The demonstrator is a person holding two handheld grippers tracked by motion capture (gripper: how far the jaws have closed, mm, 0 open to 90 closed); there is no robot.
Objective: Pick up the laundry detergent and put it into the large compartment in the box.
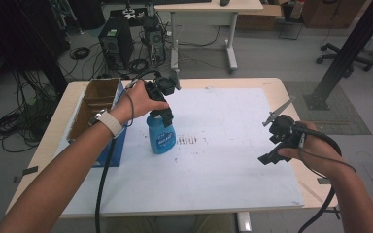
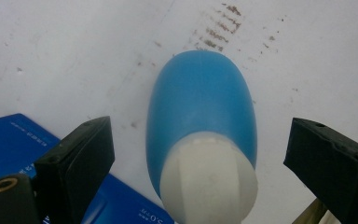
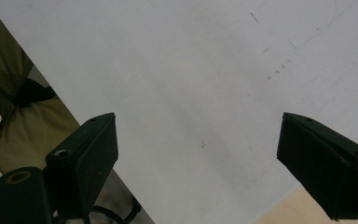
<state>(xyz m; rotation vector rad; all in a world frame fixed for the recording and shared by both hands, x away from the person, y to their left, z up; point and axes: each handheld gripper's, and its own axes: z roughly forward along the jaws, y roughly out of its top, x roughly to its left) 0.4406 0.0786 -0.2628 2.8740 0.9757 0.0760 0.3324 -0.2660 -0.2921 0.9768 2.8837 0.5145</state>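
White board [image 1: 223, 160] covers most of the pale wooden desk [image 1: 272, 83], scuffed with a patch of brown marks [image 1: 188, 140] just to the right of the left claw [image 1: 164, 108]; behind the desk the grey floor carries a computer tower [image 1: 116, 46], loose cables, a second table and an office chair. Straight below the left claw stands the blue bottle [image 1: 161, 134], upright, its long axis vertical and its white cap [image 2: 209, 179] pointing up between the two pads. In the left gripper view those pads sit wide on either side of the cap, clear of it, so the left claw is open around the bottle top without gripping. Just to the left of that claw, close against the bottle, sits an open cardboard box [image 1: 93, 104] with blue sides. Well apart, near the desk's right edge, the right claw [image 1: 272, 145] hangs spread wide over bare board, holding nothing.
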